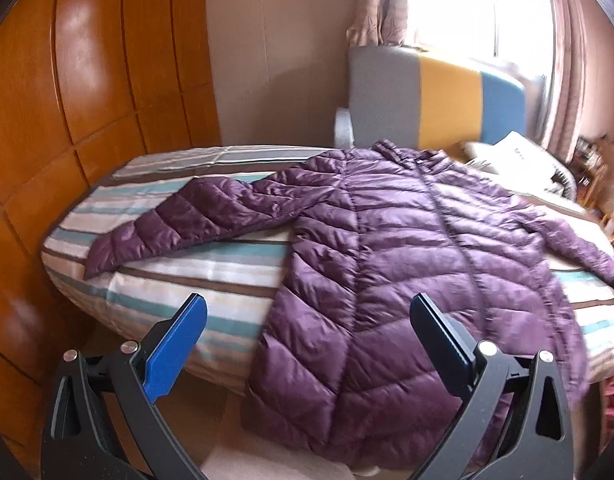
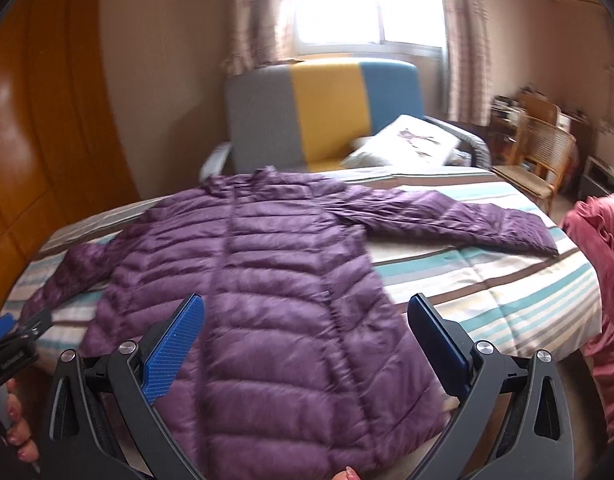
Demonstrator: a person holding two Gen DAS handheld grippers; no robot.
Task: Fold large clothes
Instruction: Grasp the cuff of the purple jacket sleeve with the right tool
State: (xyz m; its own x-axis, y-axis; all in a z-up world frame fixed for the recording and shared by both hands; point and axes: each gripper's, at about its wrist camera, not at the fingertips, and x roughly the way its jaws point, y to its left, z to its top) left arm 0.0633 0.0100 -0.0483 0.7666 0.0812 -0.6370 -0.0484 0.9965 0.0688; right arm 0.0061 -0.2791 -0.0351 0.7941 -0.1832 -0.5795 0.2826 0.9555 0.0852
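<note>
Both claws, left gripper [image 1: 307,320] and right gripper [image 2: 305,320], gape wide and empty above the near hem of the purple down jacket [image 1: 407,260]. It lies flat on the striped bed [image 1: 167,280], sleeves spread left and right; no fold made, all folding remains.

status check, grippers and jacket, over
Left gripper and right gripper open, empty. Jacket flat on bed, sleeves spread, unfolded. Nothing in the way.

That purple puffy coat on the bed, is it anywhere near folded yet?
Not yet. Done: the purple coat lies spread flat on the striped bed, both sleeves out to the sides. In hand: nothing; the left tongs and right tongs are open above its hem. Left: every fold, sleeves and body.
</note>
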